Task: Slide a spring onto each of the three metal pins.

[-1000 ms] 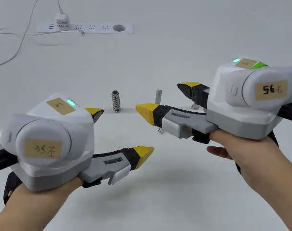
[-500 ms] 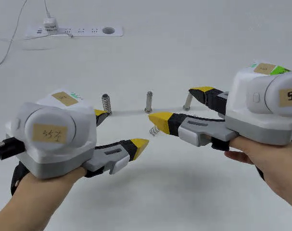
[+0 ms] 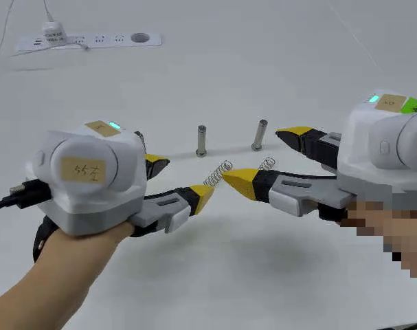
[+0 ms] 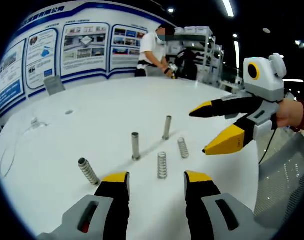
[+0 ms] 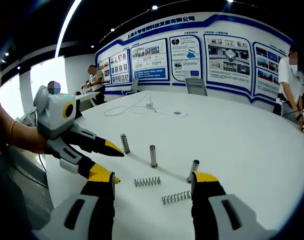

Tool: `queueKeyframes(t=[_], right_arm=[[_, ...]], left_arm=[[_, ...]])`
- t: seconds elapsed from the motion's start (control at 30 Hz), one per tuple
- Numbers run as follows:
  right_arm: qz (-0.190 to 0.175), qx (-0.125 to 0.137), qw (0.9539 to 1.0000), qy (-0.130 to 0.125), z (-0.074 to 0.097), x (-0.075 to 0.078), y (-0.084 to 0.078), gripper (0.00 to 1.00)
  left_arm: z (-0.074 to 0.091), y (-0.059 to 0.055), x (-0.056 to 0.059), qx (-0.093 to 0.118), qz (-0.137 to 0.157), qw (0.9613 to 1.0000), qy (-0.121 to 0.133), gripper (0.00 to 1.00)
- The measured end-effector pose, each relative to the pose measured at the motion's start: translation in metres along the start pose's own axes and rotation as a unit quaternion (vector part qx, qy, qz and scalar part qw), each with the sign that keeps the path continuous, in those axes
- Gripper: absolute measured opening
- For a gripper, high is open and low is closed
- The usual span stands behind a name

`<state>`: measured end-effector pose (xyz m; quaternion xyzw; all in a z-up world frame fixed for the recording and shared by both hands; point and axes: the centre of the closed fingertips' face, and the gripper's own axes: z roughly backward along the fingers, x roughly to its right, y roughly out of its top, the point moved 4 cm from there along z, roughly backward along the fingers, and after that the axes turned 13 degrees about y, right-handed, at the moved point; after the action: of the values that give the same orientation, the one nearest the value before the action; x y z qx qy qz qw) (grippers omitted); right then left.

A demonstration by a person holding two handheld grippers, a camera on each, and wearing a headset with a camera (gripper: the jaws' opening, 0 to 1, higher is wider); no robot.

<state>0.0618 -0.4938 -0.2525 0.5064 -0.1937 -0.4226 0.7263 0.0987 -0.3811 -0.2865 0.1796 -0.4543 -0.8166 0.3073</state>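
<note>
Steel spring lying just ahead of left tool.

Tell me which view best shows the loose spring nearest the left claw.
Left gripper view: the loose spring lies whole, close ahead of the left claw. The right gripper view shows it side-on, farther; the head view, small.

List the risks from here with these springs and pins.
The two loose springs lie flat: either could roll or squirt away as the open right claw pinches it. The bare pins stand thin and upright; a nudge might tip one. The left claw sits close, so the claws may collide.
</note>
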Motion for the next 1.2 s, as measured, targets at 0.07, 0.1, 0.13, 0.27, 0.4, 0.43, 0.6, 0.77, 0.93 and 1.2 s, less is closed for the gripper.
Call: queueKeyframes(t=[0.07,0.1,0.13,0.27,0.4,0.43,0.6,0.77,0.93,1.2], right_arm=[[-0.001,0.002,1.0000,-0.001,0.002,0.001,-0.002,0.62],[-0.002,0.001,1.0000,-0.002,0.003,0.002,-0.003,0.61],[-0.003,0.001,1.0000,-0.003,0.004,0.003,-0.004,0.61],[-0.002,0.001,1.0000,-0.009,0.006,0.005,-0.006,0.58],[-0.008,0.000,0.9999,-0.012,0.007,0.007,-0.009,0.57],[-0.009,0.000,0.9999,-0.013,0.007,0.007,-0.009,0.57],[-0.017,0.002,0.9997,-0.018,0.009,0.009,-0.012,0.56],[-0.033,0.010,0.9992,-0.022,0.011,0.010,-0.014,0.54],[-0.039,0.012,0.9988,-0.025,0.011,0.011,-0.016,0.54],[-0.048,0.013,0.9983,-0.028,0.011,0.011,-0.018,0.54]], left_arm=[[-0.004,0.000,0.003,-0.003,-0.005,1.0000,-0.007,0.42],[-0.006,-0.001,0.005,-0.005,-0.006,0.9999,-0.009,0.41],[-0.007,-0.001,0.006,-0.008,-0.007,0.9999,-0.012,0.40],[-0.016,-0.005,0.010,-0.021,-0.012,0.9996,-0.018,0.34],[-0.024,-0.006,0.014,-0.029,-0.019,0.9991,-0.024,0.31],[-0.025,-0.007,0.015,-0.030,-0.019,0.9991,-0.025,0.30],[-0.035,-0.011,0.018,-0.041,-0.029,0.9983,-0.027,0.25],[-0.042,-0.014,0.020,-0.042,-0.037,0.9981,-0.026,0.22],[-0.046,-0.015,0.021,-0.040,-0.050,0.9976,-0.028,0.17],[-0.048,-0.015,0.020,-0.037,-0.075,0.9963,-0.020,0.12]])
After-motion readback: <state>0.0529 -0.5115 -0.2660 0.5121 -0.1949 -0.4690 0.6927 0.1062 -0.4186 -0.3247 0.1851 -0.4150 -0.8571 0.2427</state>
